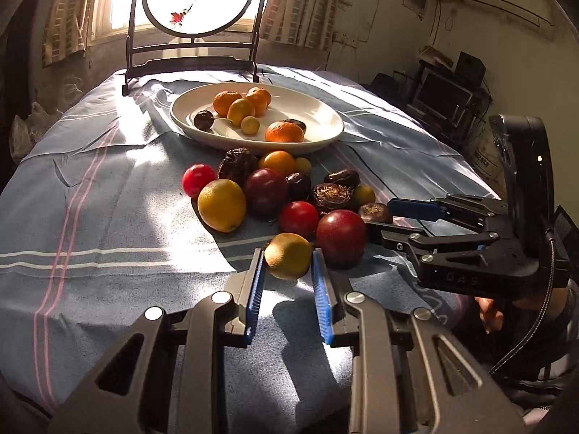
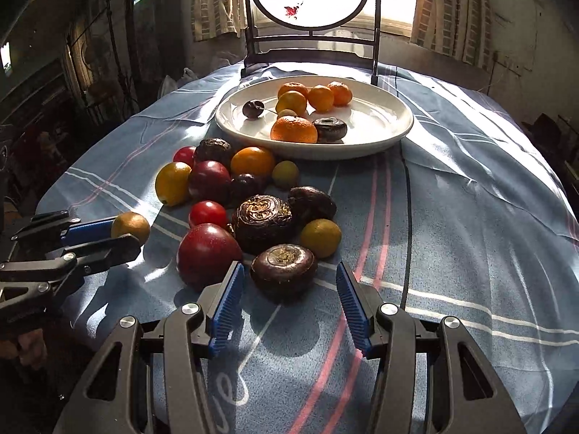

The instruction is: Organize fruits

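A white plate (image 1: 325,123) at the table's far middle holds several oranges, small yellow fruits and dark fruits; it also shows in the right wrist view (image 2: 380,119). A loose pile of fruit lies in front of it. My left gripper (image 1: 287,262) is open with its fingertips on either side of a yellow-brown fruit (image 1: 287,255), seen too in the right wrist view (image 2: 130,226). My right gripper (image 2: 289,278) is open around a dark round fruit (image 2: 284,267), not touching it. A large dark red fruit (image 2: 206,253) lies just left of it.
The table wears a blue striped cloth (image 2: 452,217). A round painted screen on a dark stand (image 1: 197,0) is behind the plate. Shelves with monitors (image 1: 445,94) stand at the right wall. A yellow lemon-like fruit (image 1: 221,204) lies at the pile's left.
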`<state>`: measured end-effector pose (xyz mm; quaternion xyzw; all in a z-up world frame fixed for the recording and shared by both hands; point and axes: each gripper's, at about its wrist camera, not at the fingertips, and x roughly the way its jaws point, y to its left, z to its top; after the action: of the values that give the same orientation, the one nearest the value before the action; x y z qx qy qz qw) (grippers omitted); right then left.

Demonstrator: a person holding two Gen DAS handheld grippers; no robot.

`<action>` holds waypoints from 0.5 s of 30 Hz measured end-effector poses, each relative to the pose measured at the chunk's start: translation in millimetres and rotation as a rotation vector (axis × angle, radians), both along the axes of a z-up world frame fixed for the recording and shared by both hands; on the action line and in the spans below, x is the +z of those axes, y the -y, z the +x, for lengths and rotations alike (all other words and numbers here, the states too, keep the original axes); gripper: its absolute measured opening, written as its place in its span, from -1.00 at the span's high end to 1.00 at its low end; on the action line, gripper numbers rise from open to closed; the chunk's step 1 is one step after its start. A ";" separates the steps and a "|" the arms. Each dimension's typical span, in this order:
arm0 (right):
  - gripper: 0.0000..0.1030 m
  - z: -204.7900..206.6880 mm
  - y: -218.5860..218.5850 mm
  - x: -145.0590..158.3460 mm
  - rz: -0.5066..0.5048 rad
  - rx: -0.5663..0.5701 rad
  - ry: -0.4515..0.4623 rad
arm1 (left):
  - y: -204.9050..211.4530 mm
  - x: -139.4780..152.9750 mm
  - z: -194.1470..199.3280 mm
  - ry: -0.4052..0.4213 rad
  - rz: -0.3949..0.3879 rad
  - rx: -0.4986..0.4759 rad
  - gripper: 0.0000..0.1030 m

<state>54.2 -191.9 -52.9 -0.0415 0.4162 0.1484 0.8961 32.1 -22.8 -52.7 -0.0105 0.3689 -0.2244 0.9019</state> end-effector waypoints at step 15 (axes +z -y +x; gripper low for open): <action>0.28 -16.3 33.9 15.1 0.197 -0.014 0.008 | -13.6 6.2 3.5 0.010 -0.034 0.023 0.52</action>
<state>37.9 -225.8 -37.8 0.0491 0.3965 0.1821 0.8985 35.6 -9.2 -46.5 -0.0289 0.3605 -0.2203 0.9059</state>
